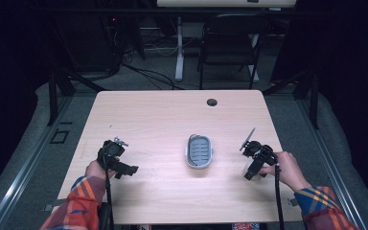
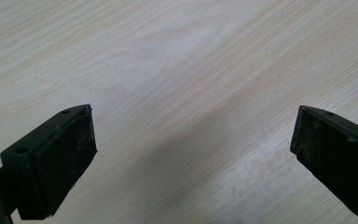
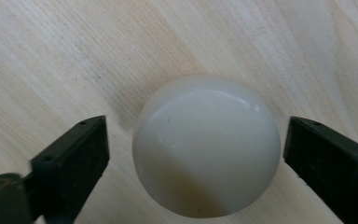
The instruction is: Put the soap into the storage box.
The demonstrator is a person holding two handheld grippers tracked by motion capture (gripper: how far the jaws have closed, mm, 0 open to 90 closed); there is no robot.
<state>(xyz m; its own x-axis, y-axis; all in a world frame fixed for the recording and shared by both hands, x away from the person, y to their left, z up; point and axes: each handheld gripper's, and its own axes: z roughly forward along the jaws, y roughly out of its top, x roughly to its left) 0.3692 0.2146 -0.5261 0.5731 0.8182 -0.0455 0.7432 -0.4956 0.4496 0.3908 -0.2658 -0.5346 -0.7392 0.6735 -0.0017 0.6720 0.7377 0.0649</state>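
Observation:
A white, smooth, rounded object (image 3: 206,149) lies on the wooden table (image 1: 163,120) and sits between the jaws of my right gripper (image 3: 196,122). The jaws are open, with a small gap on each side of the object. In the high view the right gripper (image 1: 251,170) is near the table's right edge, pointing down. A grey oval dish with a slotted insert (image 1: 199,151) rests at the table's middle, between both grippers. My left gripper (image 1: 123,167) is at the front left, and its jaws (image 2: 193,116) stand wide open over bare wood.
A round cable hole (image 1: 212,102) sits near the table's far edge. Behind the table stand a black folding chair (image 1: 230,43) and a white desk leg (image 1: 178,48). Cables lie on the grey floor.

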